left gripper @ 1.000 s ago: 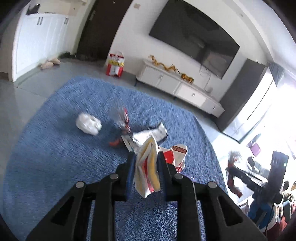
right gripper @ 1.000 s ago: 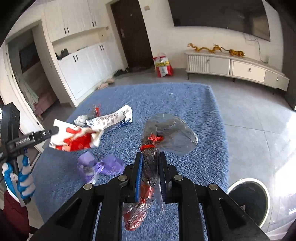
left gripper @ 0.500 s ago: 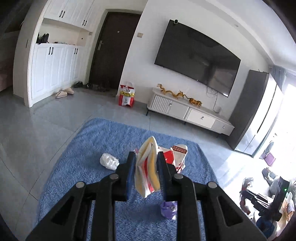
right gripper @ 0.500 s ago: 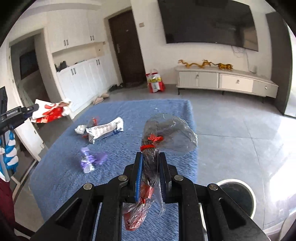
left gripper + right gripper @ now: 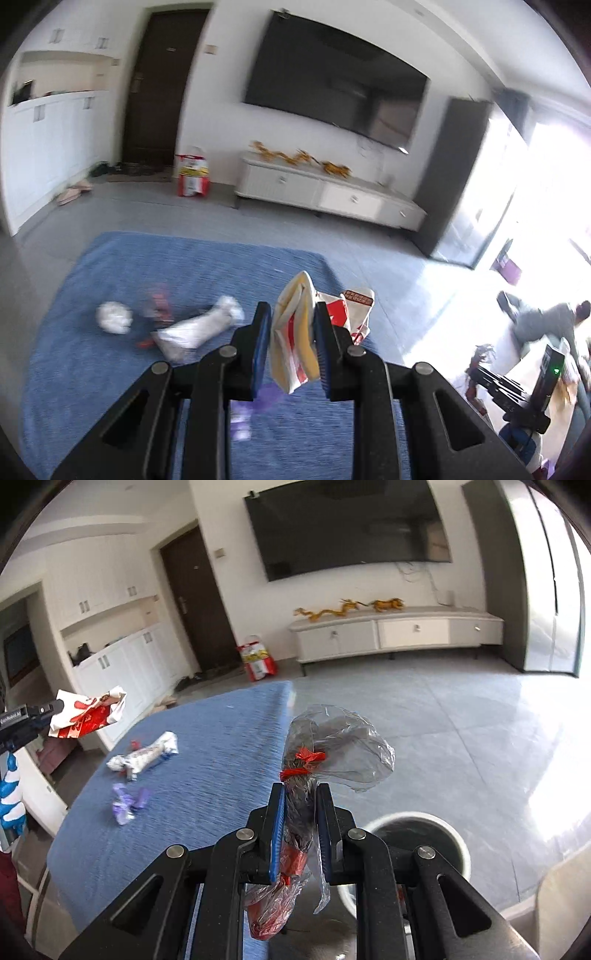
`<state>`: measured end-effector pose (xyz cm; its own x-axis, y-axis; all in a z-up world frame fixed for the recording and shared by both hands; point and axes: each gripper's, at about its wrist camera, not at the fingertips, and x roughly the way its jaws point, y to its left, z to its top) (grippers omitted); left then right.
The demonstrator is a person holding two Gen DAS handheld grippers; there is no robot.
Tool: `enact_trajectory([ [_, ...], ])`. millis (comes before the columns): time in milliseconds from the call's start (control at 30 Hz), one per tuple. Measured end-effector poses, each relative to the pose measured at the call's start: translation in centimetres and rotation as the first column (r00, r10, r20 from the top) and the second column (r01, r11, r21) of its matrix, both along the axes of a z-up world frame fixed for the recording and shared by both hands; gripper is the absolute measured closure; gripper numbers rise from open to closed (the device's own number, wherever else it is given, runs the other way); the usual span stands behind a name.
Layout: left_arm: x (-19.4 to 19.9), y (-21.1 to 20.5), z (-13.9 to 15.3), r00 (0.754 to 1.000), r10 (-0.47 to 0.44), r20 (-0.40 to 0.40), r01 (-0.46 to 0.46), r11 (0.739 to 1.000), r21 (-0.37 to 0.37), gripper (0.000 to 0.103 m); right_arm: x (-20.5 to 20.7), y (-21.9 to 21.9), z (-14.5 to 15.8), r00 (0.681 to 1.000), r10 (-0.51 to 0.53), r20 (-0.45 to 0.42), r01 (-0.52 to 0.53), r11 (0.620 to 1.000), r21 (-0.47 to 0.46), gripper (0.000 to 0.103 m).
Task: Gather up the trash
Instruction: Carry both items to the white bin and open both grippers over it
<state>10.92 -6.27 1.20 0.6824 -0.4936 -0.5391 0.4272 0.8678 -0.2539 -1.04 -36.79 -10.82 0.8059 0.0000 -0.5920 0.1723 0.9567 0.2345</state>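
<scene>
My left gripper (image 5: pixel 291 317) is shut on a crumpled white, red and yellow paper wrapper (image 5: pixel 295 343), held above the blue rug (image 5: pixel 92 369). The right wrist view shows that same wrapper (image 5: pixel 86 716) at the tip of the left gripper (image 5: pixel 55 706), far left. My right gripper (image 5: pixel 299 794) is shut on a clear plastic bag (image 5: pixel 336 749) tied with red bands. Just right of and below it stands a round white bin (image 5: pixel 417 834) with a dark inside. On the rug lie a white wad (image 5: pixel 113 316), a long white wrapper (image 5: pixel 195 330) and a purple wrapper (image 5: pixel 129 803).
A white TV cabinet (image 5: pixel 395 631) with golden dragon figures runs under the wall TV (image 5: pixel 347 524). A red and yellow bag (image 5: pixel 256 661) stands by the dark door. White cupboards line the left wall. Grey tiled floor (image 5: pixel 461 720) spreads right of the rug. A person sits at the far right (image 5: pixel 543 317).
Both grippers have risen and swung right with their loads still held. The rug has dropped lower in both views, and the white bin has come closer beside the right gripper.
</scene>
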Motion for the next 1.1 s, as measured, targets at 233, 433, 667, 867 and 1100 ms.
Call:
enact_trajectory([
  [233,0.1,-13.6,-3.2,0.975,-0.213,-0.068,0.218,0.972,0.092,0.081,-1.2,-4.8,-3.4,0.995,-0.078,-0.068,0.08,0.996,0.032,0.086],
  [433,-1.0,-23.2,-6.9,0.934,-0.33,-0.139,0.351,0.921,0.168,0.081,-0.1,-7.8,-6.0,0.988,-0.098,-0.12,0.104,0.993,0.049,0.084],
  [667,-0.7,-30.3,-11.4,0.9,-0.388,-0.197,0.427,0.874,0.233,0.075,2.0,-10.2,-8.4,0.98,-0.119,-0.161,0.129,0.99,0.054,0.079],
  [867,-0.4,-33.2,-14.2,0.86,-0.427,-0.278,0.485,0.853,0.192,0.072,2.1,-11.6,-9.7,0.97,-0.149,-0.191,0.159,0.986,0.039,0.062],
  [1100,-1.0,-31.5,-14.0,0.864,-0.423,-0.272,0.48,0.856,0.191,0.072,1.2,-11.8,-9.5,0.965,-0.173,-0.199,0.185,0.982,0.04,0.061],
])
